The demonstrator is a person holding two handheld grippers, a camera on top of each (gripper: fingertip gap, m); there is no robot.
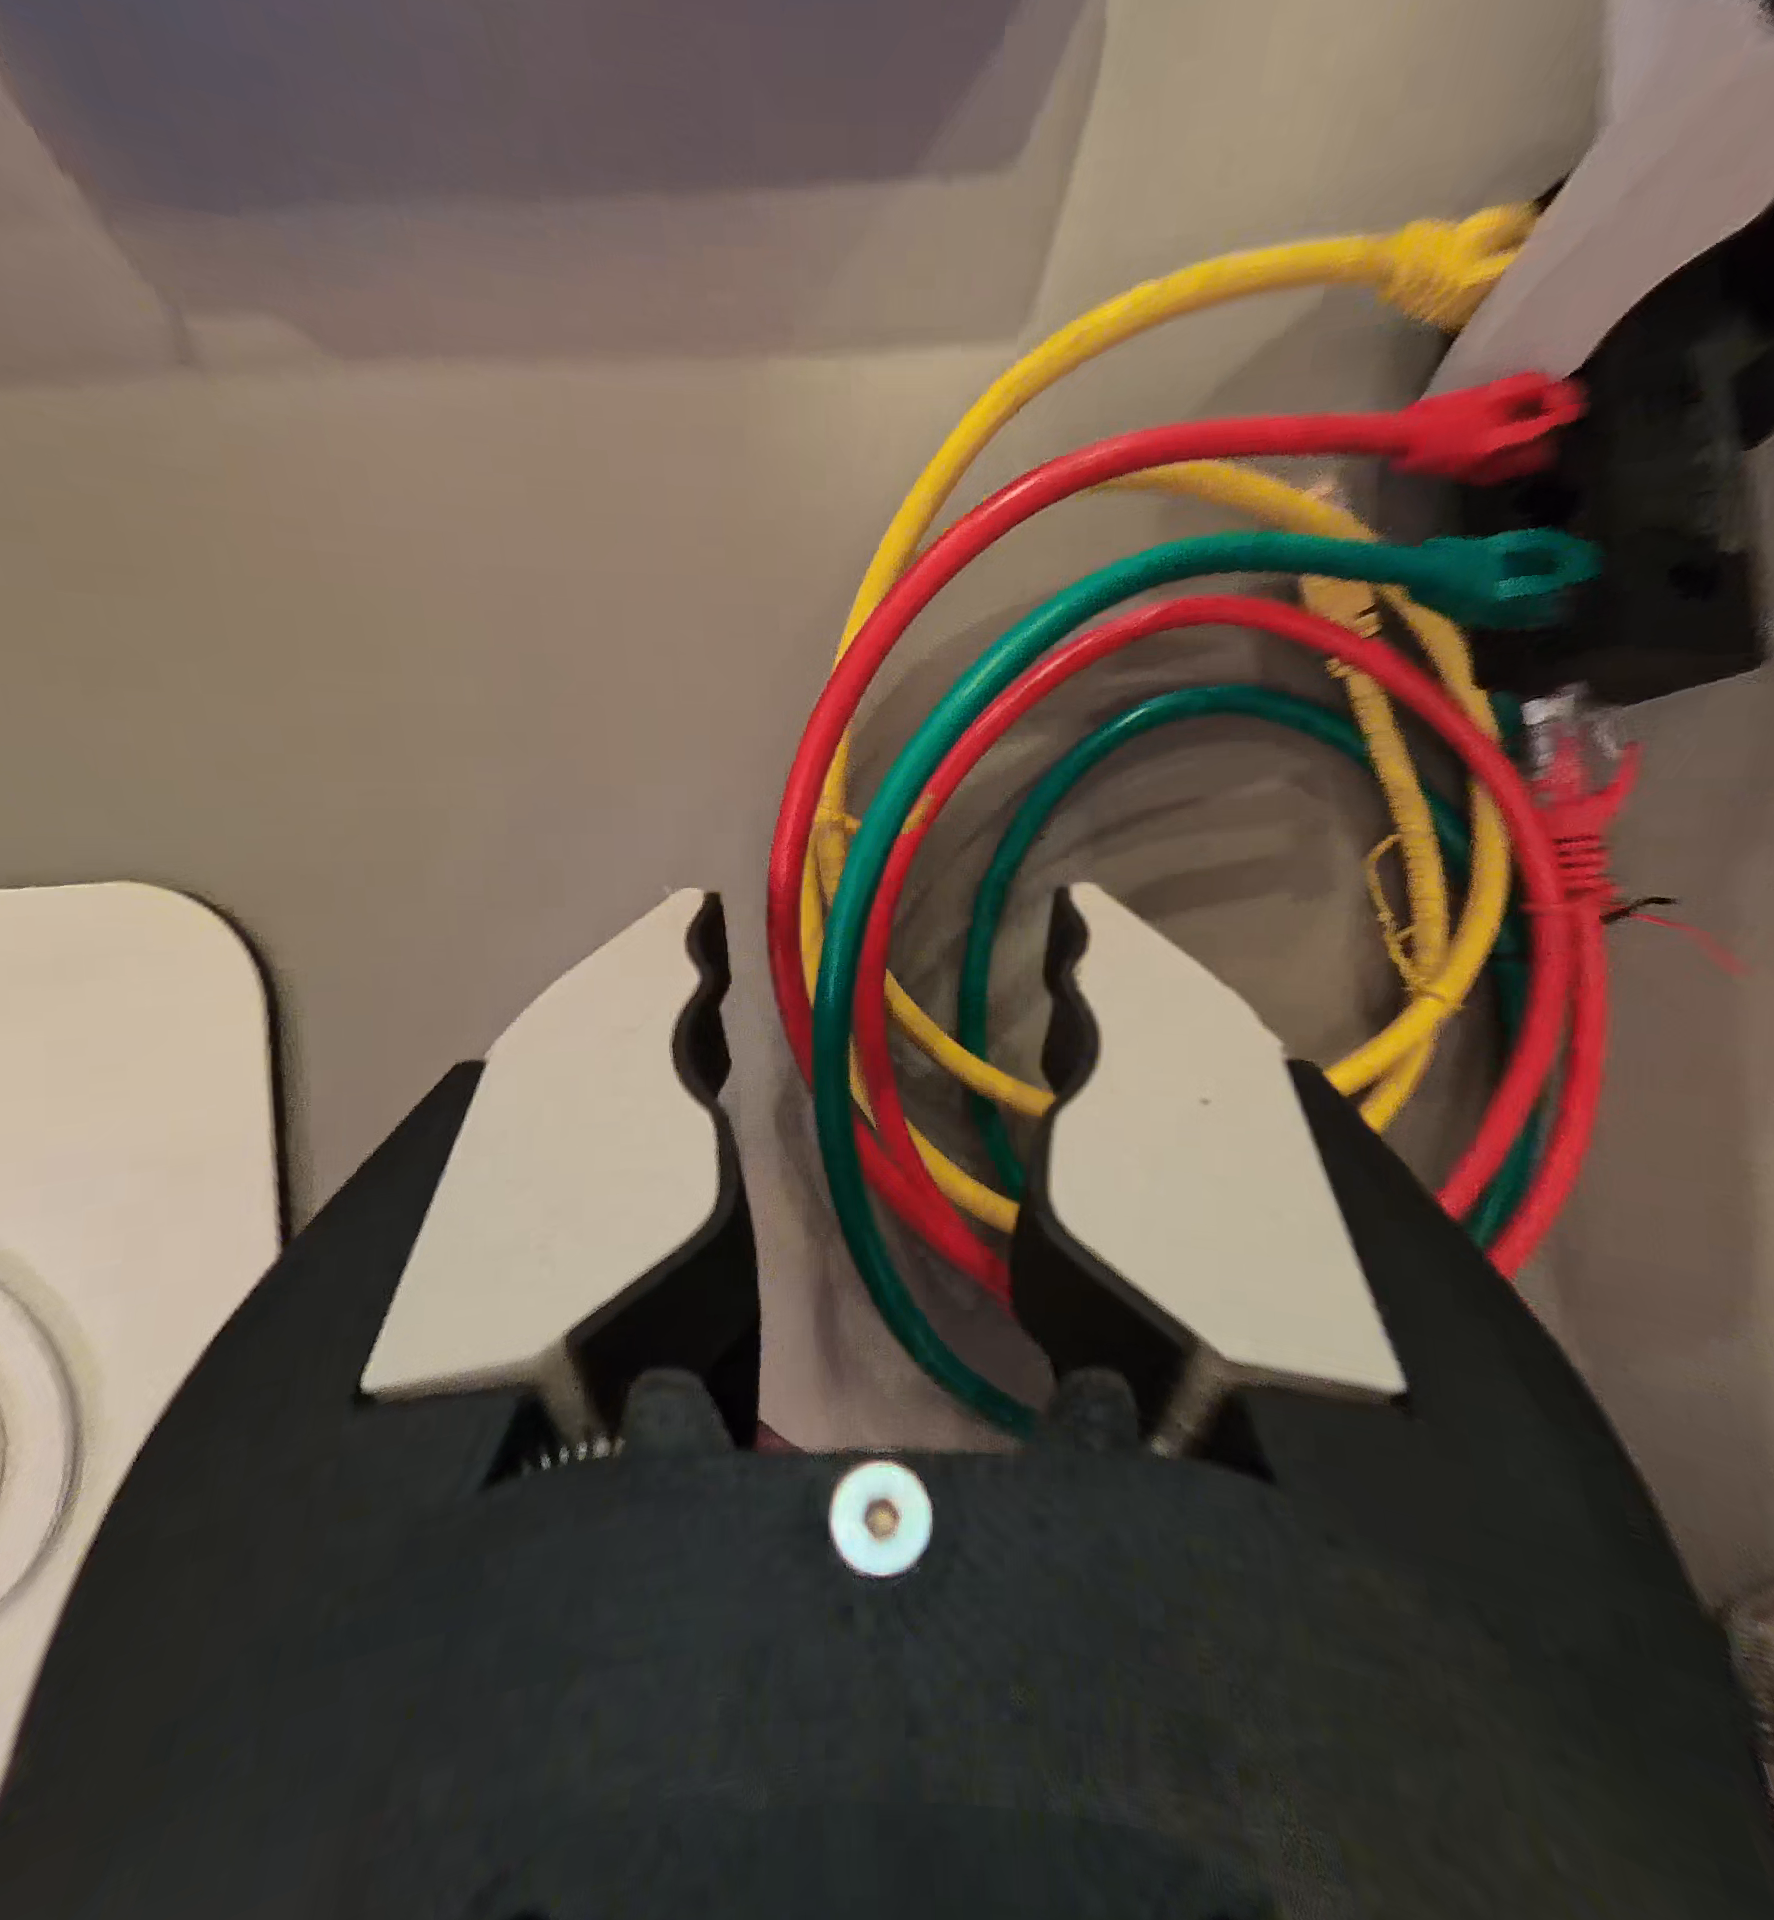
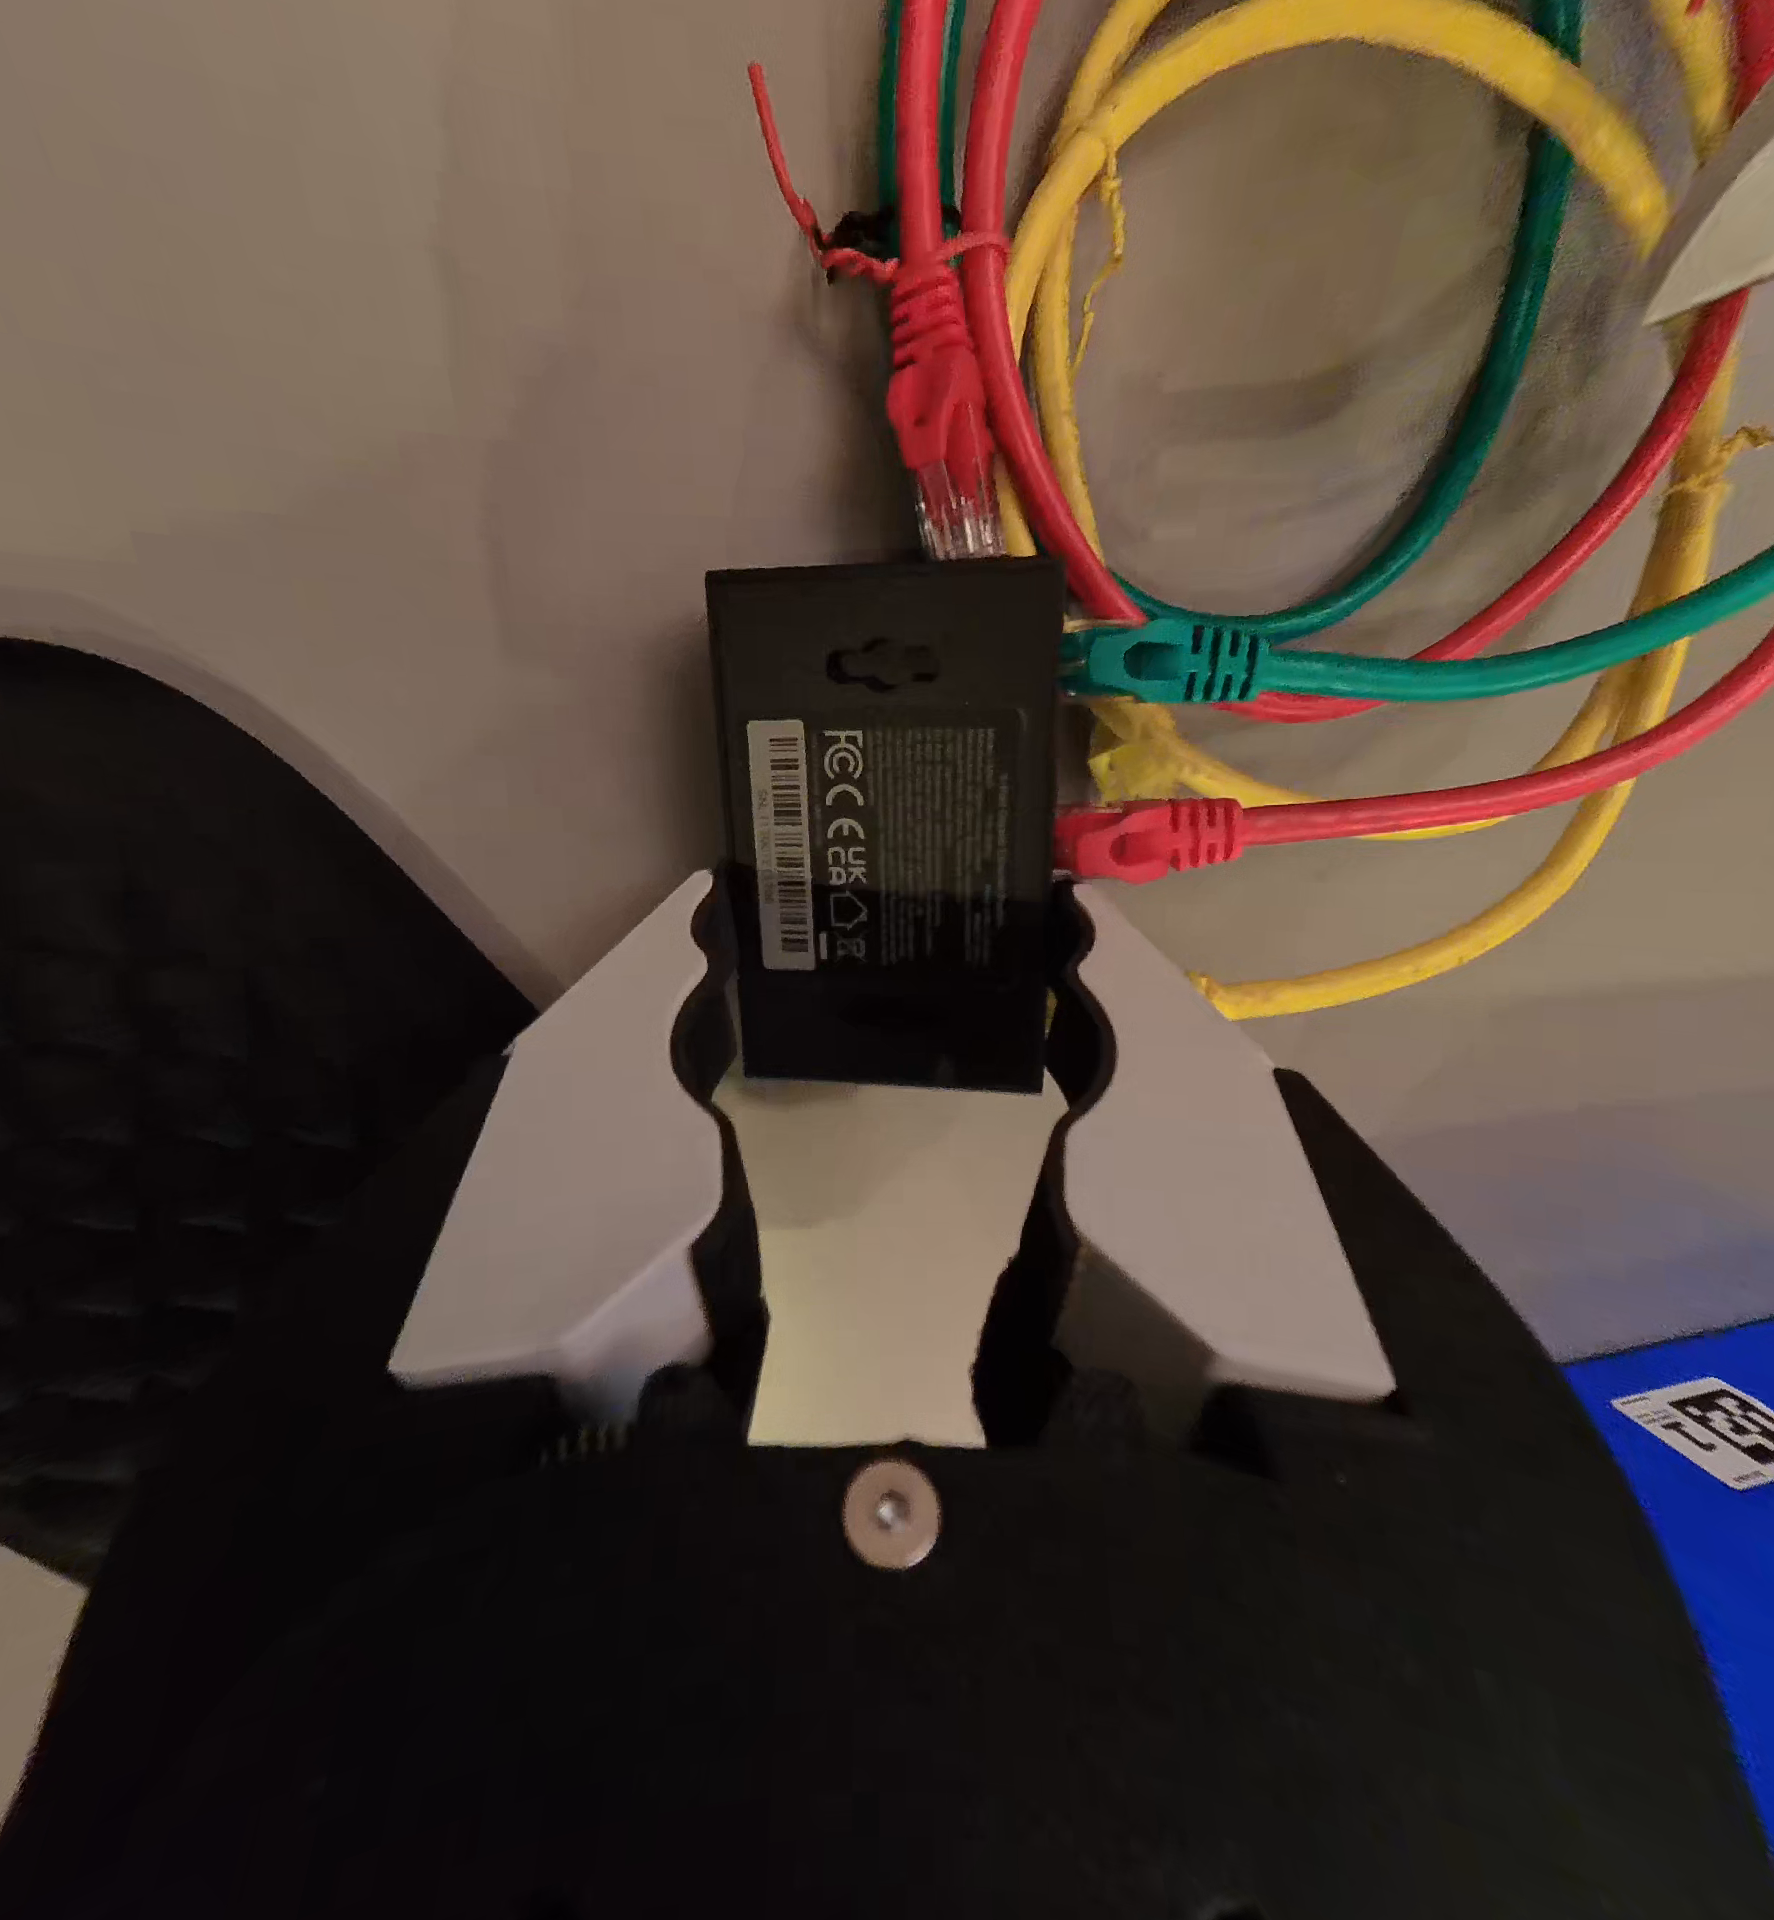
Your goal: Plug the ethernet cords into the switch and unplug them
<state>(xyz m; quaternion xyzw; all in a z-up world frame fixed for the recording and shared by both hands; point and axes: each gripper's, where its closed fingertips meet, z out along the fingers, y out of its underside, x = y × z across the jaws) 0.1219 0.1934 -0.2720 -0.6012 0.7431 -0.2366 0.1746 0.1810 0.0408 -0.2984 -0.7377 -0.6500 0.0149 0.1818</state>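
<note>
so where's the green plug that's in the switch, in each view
Left wrist view: green plug at right of centre, in the black switch, just below the red plug.
Right wrist view: green plug right of centre, on the switch's right side, above the red plug.
Shared landmark: the red plug beside it.

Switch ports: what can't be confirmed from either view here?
- Switch port face: right wrist view shows only its labelled underside; seating of the green plug and red plug is unclear.
- Yellow plug: left wrist view, blurred and half hidden behind the right tongs.
- Right tongs' grip: fingertips flank the switch; contact uncertain.
</note>
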